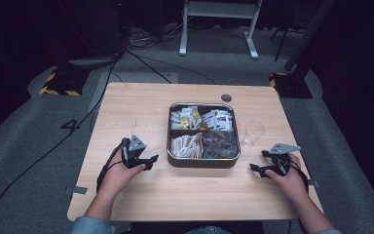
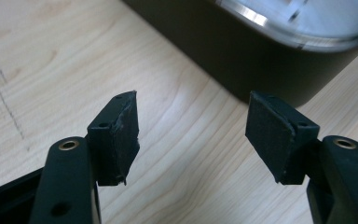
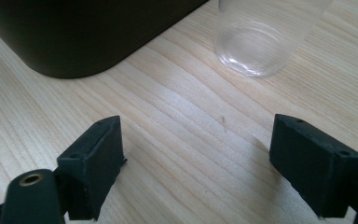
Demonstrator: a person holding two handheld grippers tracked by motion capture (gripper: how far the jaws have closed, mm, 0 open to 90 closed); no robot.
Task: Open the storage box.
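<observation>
Both your tongs rest spread and empty on the table (image 1: 126, 204), one on each side of the tray (image 1: 202, 163). From the right tongs (image 1: 258, 161), the cup (image 1: 252, 132) stands upright just ahead, near the tray's right wall; your right hand is plainly the nearer one. From the left tongs (image 1: 152, 162), the tray's near left corner lies just ahead. Bare wood gives room around the cup, but the gap to the tray is narrow.
</observation>
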